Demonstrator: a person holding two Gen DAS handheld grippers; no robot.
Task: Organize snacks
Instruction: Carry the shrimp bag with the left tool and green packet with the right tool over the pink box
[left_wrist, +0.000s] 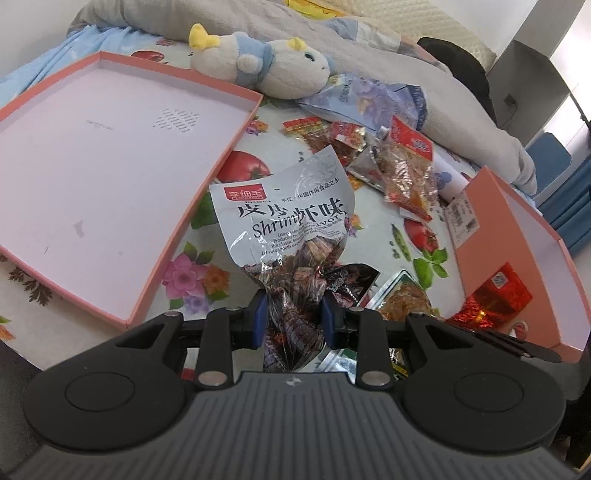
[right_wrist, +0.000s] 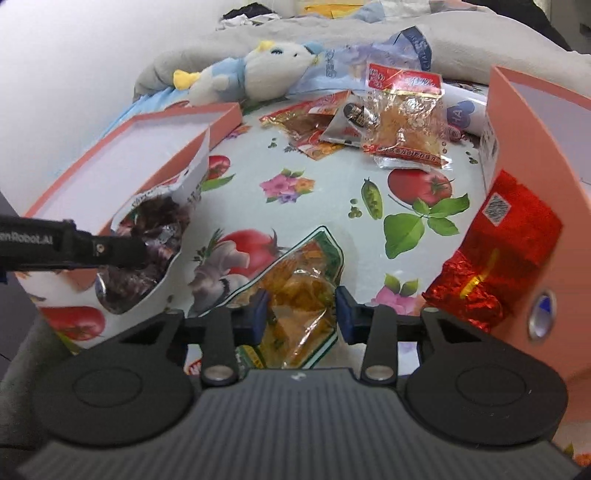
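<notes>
Bed with fruit-and-flower print sheet (left_wrist: 303, 173). Grey duvet (left_wrist: 436, 88) bunched along its far side. White wall (right_wrist: 74, 55) left of duvet. Blue chair (left_wrist: 550, 155) right of duvet. Daylight even.

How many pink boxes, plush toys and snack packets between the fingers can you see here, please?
Pink boxes: 2 (left box, right box)
Plush toys: 1 (plush toy)
Packets between fingers: 2 (silver shrimp packet in the left gripper; orange packet at the right gripper)
Total: 5
</notes>
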